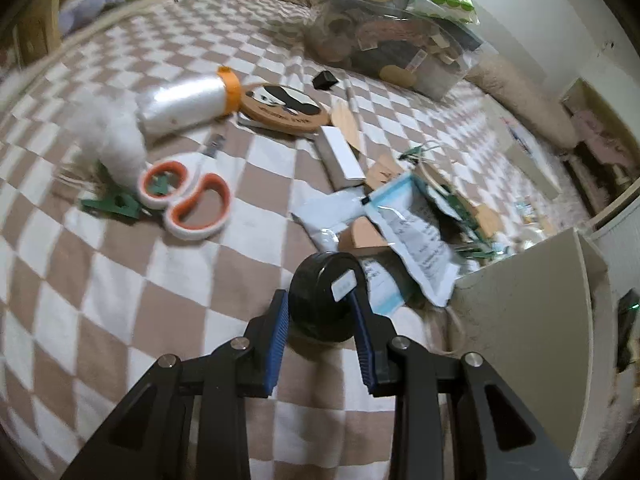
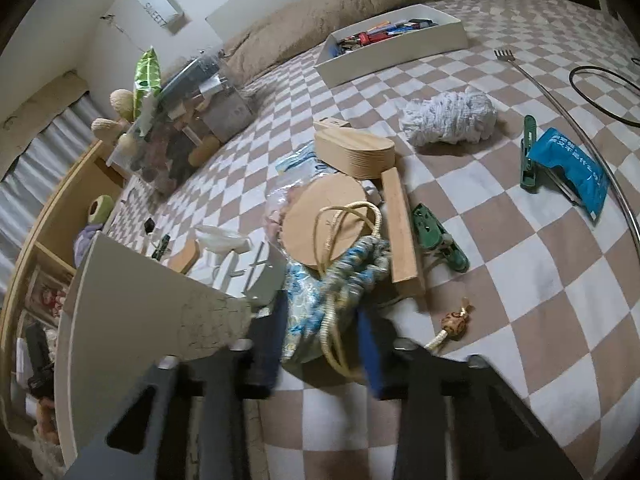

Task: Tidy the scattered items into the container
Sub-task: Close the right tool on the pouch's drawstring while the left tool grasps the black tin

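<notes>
- Left wrist view: a black round jar (image 1: 326, 300) with a small white label is seen clamped between the blue pads of the left gripper (image 1: 320, 312), above the brown-and-white checkered blanket (image 1: 120, 280).
- Just beyond the jar, a heap of packets is seen — a white-and-blue pouch (image 1: 412, 232) lying over wooden pieces and green clips.
- Further left, orange-handled scissors (image 1: 186, 198) are laid on a green clip (image 1: 116, 206), beside a blurred white fluffy tuft (image 1: 108, 140) and a white spool with an orange cap (image 1: 188, 100).
- A round wooden coaster (image 1: 286, 106) is found behind them, and a clear bin (image 1: 396, 44) full of odds and ends near the pillows.
- A pale board edge (image 1: 532, 308) is seen at the right.
- Right wrist view: the right gripper (image 2: 322, 332) is seen closed on a blue-and-white knitted bundle (image 2: 352, 268) with a cream cord (image 2: 332, 340) — both sit between the blurred pads.
- Behind the bundle, a round cork disc (image 2: 324, 220), a wooden block (image 2: 402, 232) and an oval wooden box (image 2: 354, 156) are stacked close together.
- A green clip (image 2: 436, 236) lies just right of the block; a ball of white yarn (image 2: 450, 116) and a blue packet (image 2: 572, 172) are well apart from it.
- A white tray (image 2: 400, 52) holding small items is set at the far side of the blanket.
</notes>
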A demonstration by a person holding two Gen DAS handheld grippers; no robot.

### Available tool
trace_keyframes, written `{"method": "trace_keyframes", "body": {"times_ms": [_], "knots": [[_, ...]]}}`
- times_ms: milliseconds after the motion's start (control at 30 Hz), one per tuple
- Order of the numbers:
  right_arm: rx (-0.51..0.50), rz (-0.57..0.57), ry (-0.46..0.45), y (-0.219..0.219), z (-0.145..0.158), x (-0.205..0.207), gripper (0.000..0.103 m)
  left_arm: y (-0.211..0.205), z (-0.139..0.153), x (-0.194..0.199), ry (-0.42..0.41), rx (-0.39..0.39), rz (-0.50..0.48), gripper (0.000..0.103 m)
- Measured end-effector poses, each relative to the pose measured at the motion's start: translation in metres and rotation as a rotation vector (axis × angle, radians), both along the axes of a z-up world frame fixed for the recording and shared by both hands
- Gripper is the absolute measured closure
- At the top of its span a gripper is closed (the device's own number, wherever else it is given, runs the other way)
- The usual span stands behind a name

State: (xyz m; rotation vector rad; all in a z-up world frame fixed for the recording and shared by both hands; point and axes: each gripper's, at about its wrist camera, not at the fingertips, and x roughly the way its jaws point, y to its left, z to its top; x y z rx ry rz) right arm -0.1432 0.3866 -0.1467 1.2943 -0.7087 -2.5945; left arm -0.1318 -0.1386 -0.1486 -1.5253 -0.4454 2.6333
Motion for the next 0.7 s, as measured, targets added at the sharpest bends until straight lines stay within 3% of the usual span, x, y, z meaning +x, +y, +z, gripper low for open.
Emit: {"method": "trace_keyframes", "body": {"times_ms": [100, 167, 233, 300, 500, 700], "knots": [[-0.013, -0.017, 0.014, 0.005, 0.002, 0.004, 0.086, 0.001, 0.002, 0.002, 0.014, -0.017, 0.004, 0.072], [-0.022, -0.036, 0.026, 0.010, 0.004, 0.007, 0.088, 0.000, 0.002, 0.002, 0.014, -0.016, 0.001, 0.061], [-0.047, -0.061, 0.044, 0.017, 0.006, 0.011, 0.089, 0.001, 0.003, 0.003, 0.021, -0.012, -0.007, 0.039], [-0.080, -0.097, 0.068, 0.027, 0.010, 0.017, 0.090, 0.004, 0.004, 0.004, 0.024, -0.002, -0.025, 0.034], [-0.220, -0.173, 0.151, 0.056, 0.018, 0.034, 0.090, 0.016, 0.002, 0.001, -0.001, -0.060, -0.048, 0.033], [-0.208, -0.217, 0.239, 0.064, 0.036, 0.048, 0.091, 0.022, -0.005, -0.006, -0.039, -0.108, -0.061, 0.033]]}}
